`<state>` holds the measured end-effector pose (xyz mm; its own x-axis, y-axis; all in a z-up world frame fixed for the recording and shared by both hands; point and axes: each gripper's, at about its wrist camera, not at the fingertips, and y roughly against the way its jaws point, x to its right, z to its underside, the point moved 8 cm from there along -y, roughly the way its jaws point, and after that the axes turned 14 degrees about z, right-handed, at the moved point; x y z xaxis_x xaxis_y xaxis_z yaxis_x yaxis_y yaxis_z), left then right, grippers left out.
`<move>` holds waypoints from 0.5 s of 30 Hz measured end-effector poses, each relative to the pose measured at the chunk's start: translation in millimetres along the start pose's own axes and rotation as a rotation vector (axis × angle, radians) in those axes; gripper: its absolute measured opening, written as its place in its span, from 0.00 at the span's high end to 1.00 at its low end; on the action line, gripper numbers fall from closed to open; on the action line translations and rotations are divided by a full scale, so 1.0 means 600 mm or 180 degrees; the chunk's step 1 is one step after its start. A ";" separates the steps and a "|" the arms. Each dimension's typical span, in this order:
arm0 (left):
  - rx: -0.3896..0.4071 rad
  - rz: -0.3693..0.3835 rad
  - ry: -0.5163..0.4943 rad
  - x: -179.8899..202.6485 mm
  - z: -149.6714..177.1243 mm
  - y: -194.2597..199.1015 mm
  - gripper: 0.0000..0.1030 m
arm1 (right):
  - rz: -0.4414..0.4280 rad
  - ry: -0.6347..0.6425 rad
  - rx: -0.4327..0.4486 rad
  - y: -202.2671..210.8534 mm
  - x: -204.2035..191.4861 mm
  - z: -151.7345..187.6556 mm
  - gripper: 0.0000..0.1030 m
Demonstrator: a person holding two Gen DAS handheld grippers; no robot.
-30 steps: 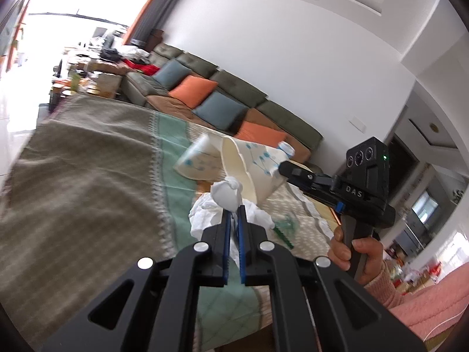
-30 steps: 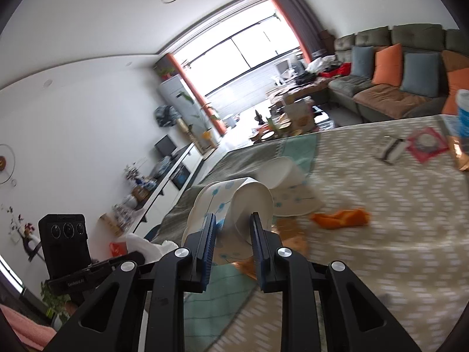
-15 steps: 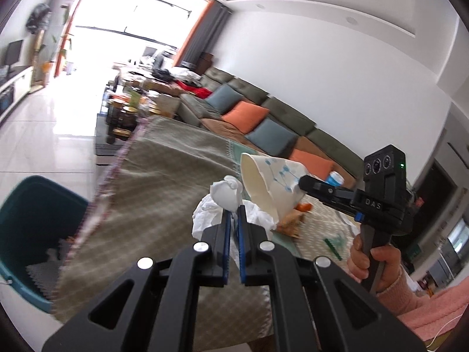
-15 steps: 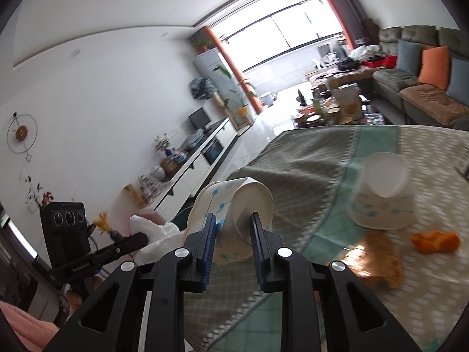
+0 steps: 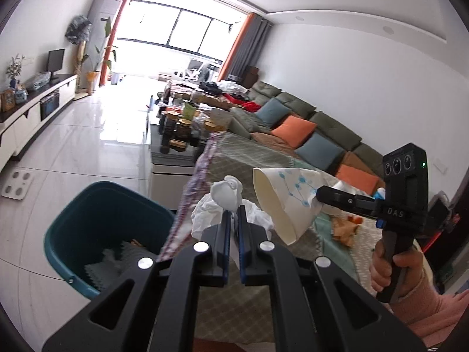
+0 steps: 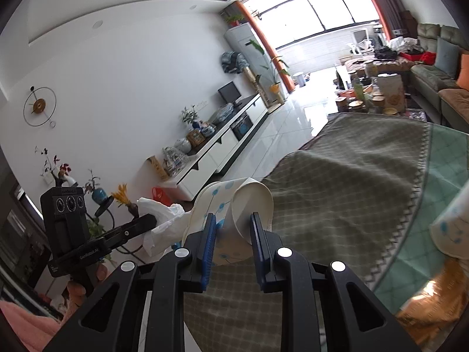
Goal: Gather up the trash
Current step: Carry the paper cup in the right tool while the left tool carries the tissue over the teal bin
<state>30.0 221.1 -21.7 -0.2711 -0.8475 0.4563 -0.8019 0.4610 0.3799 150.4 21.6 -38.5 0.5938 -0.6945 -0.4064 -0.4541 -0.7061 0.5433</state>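
Observation:
My left gripper (image 5: 233,217) is shut on a crumpled white tissue (image 5: 227,202) and holds it in the air near the table's left edge. A teal trash bin (image 5: 88,226) stands on the floor below and to the left, with paper inside. My right gripper (image 6: 233,223) is shut on a squashed white paper cup with blue dots (image 6: 234,205). The same cup (image 5: 287,196) shows in the left wrist view, just right of the tissue. The tissue also shows in the right wrist view (image 6: 159,220).
The table (image 6: 337,182) has a grey-green cloth. Another paper cup (image 6: 451,228) and orange scraps (image 5: 346,228) lie on it. A coffee table (image 5: 181,135) with jars, a sofa (image 5: 293,123) and a TV cabinet (image 6: 217,152) stand beyond.
Both grippers have swung left, away from the table's middle toward its edge, still holding the tissue and cup. The teal bin has come fully into the left wrist view.

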 end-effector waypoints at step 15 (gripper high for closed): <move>0.0043 -0.0372 0.0056 -0.058 0.002 0.028 0.94 | -0.0111 0.0237 -0.0193 -0.067 -0.063 0.000 0.77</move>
<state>25.0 258.1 -32.3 -0.1661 -0.8904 0.4237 -0.8346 0.3558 0.4206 146.2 76.1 -44.8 0.6573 -0.6558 -0.3714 -0.3926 -0.7186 0.5741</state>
